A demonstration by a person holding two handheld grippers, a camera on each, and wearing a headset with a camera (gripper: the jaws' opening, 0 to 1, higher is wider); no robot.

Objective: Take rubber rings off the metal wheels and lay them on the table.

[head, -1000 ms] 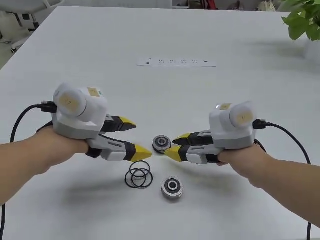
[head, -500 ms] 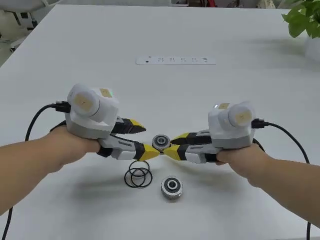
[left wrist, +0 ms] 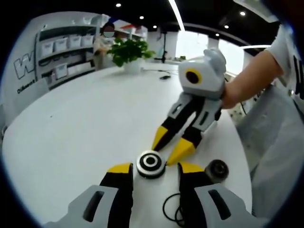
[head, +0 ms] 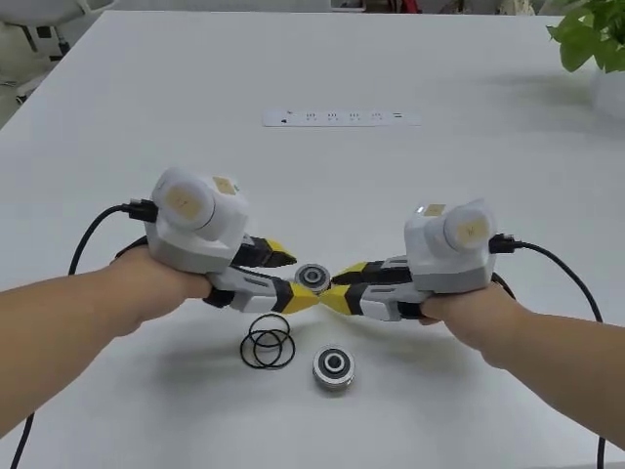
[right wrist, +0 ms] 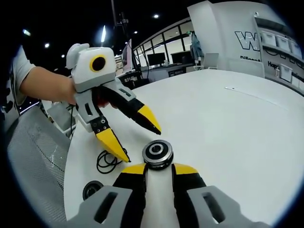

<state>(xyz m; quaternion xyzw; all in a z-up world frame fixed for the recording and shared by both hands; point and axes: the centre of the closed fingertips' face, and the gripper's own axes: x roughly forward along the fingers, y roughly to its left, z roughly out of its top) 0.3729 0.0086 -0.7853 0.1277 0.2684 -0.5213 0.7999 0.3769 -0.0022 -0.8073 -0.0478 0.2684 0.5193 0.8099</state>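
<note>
A small metal wheel (head: 312, 277) with a dark rubber ring lies on the white table (head: 322, 186) between both grippers. My left gripper (head: 295, 278) is open, one jaw on each side of this wheel (left wrist: 151, 164). From the other side my right gripper (head: 337, 285) is narrowly open, its tips right at the wheel (right wrist: 157, 153). Nearer to me lies a second wheel (head: 334, 366), and beside it a few loose black rubber rings (head: 269, 344). The left gripper view shows the right gripper (left wrist: 168, 147), the rings (left wrist: 171, 211) and the second wheel (left wrist: 217, 169).
A white power strip (head: 332, 118) lies farther back on the table. A green plant (head: 591, 39) stands at the far right corner. Black cables trail from both grippers toward me. Shelves and a person stand behind the plant (left wrist: 128, 50).
My left gripper has moved right, up to the wheel, and its open jaws now flank it. The right gripper has hardly moved.
</note>
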